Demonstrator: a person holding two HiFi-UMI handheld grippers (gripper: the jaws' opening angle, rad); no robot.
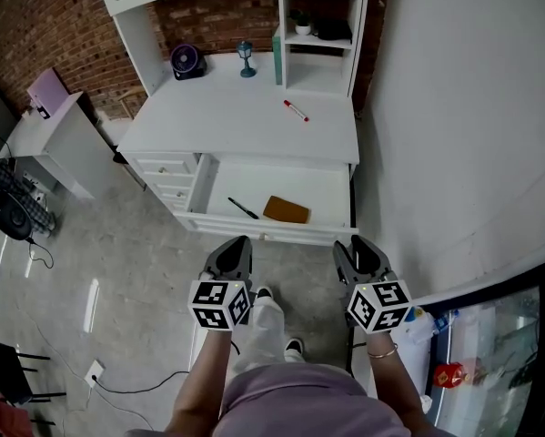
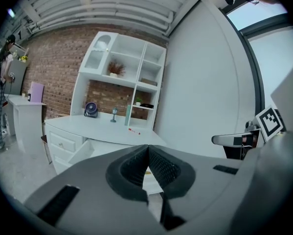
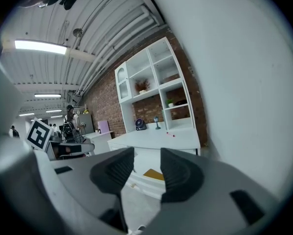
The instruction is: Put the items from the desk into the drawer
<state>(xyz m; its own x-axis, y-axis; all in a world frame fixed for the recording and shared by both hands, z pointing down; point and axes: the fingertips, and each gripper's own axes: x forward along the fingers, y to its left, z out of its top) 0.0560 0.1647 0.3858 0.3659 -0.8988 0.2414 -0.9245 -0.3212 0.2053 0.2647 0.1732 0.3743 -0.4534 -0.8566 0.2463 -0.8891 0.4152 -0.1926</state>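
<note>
A red marker lies alone on the white tabletop, toward its right side and well apart from both tools. Below the tabletop's front edge the drawer stands pulled out. Inside it a black pen lies at a slant just beside a flat brown item. At the back of the tabletop stand a small purple fan, a little lantern and a tall green container.

The left tool hangs in front of the drawer with its jaws pressed together and nothing between them. The right tool hangs level with it, jaws apart and empty. Grey floor lies beneath them.
</note>
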